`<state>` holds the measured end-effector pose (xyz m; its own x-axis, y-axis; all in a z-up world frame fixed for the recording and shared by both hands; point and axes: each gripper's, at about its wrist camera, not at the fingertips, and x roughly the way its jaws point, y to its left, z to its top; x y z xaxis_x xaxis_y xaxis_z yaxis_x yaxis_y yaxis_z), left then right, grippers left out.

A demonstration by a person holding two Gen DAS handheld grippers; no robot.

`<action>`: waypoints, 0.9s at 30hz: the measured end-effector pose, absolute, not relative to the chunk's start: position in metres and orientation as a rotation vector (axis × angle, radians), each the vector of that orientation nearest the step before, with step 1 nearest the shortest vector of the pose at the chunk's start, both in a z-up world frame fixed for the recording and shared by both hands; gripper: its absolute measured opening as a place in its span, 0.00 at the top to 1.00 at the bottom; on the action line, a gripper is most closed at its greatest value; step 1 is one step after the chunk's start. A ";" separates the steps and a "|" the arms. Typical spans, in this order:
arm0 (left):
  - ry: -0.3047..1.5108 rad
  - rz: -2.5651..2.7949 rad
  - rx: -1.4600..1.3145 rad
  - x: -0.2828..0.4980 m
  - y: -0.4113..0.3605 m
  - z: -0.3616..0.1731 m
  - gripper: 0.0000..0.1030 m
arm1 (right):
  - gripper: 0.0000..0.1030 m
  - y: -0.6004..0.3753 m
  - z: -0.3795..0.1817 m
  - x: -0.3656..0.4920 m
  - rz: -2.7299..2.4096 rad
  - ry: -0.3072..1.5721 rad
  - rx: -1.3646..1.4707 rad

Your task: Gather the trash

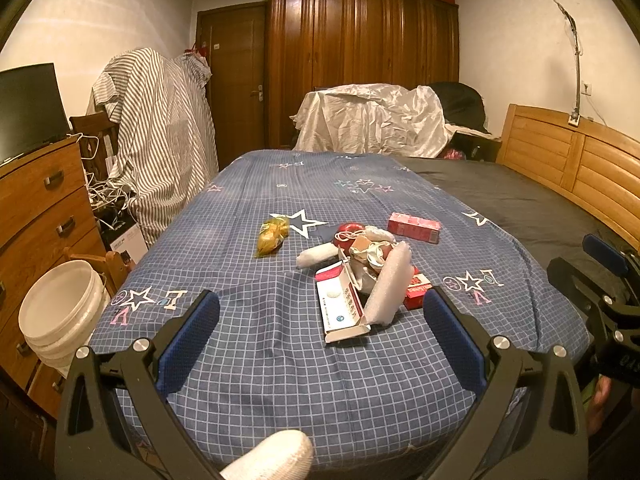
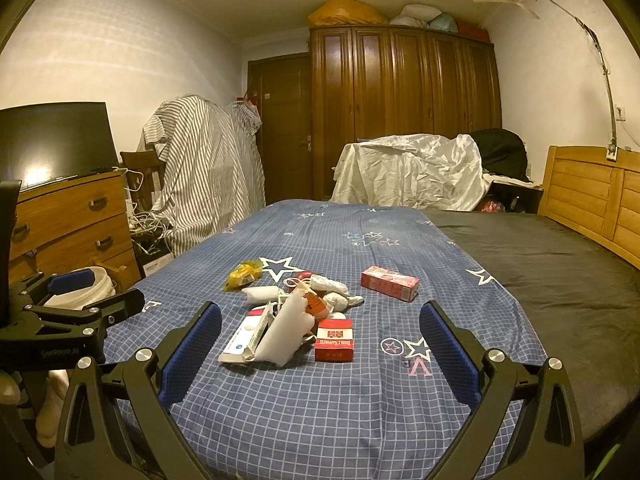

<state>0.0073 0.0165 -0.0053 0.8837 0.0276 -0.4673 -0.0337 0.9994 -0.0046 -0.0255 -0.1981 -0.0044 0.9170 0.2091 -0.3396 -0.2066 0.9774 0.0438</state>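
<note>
Left wrist view. White-gloved fingertip [image 1: 276,456] at near edge, below left gripper [image 1: 320,320]; jaws spread wide, blue pads empty, raised over near end of blue checked bedsheet [image 1: 248,360]. Trash pile [image 1: 364,272] on sheet just beyond jaws: open white-and-red carton [image 1: 340,308] nearest, white foam wrap [image 1: 390,284] leaning on it, crumpled wrappers and red round lid behind. Yellow snack bag [image 1: 273,235] lying apart, far left of pile; red box [image 1: 414,227] apart, far right. Stacked white buckets [image 1: 60,312] on floor at left, beside wooden dresser [image 1: 36,208]. Right gripper [image 1: 600,276] at right edge, seen from the side, likewise spread.

Right wrist view. Right gripper [image 2: 320,340] with jaws spread wide, nothing between pads, over same sheet [image 2: 320,408]. Trash pile [image 2: 296,316] between and just beyond pads; red cigarette pack [image 2: 334,339] at its near right, flat on sheet. Yellow snack bag [image 2: 242,275] far left, red box [image 2: 390,282] far right. Left gripper [image 2: 86,292] at left, open, above white buckets [image 2: 100,286]. Dark mattress cover [image 2: 552,280] on right; wardrobe [image 2: 400,108] at far wall.
</note>
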 end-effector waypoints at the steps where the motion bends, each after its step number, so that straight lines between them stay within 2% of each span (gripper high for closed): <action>1: 0.487 0.033 -0.012 0.008 0.017 -0.006 0.05 | 0.04 -0.198 -0.005 -0.025 0.214 0.350 0.006; 9: 0.588 0.020 -0.026 0.039 0.029 -0.030 0.05 | 0.04 -0.200 -0.014 -0.011 0.216 0.387 0.014; 16: 0.871 -0.079 -0.062 0.128 0.044 -0.102 0.05 | 0.04 -0.208 -0.038 0.014 0.209 0.459 0.036; 23: 0.982 -0.112 -0.059 0.184 0.036 -0.143 0.05 | 0.04 -0.213 -0.064 0.046 0.205 0.540 0.055; 27: 0.966 0.002 -0.021 0.182 0.071 -0.149 0.05 | 0.04 -0.214 -0.076 0.062 0.211 0.560 0.059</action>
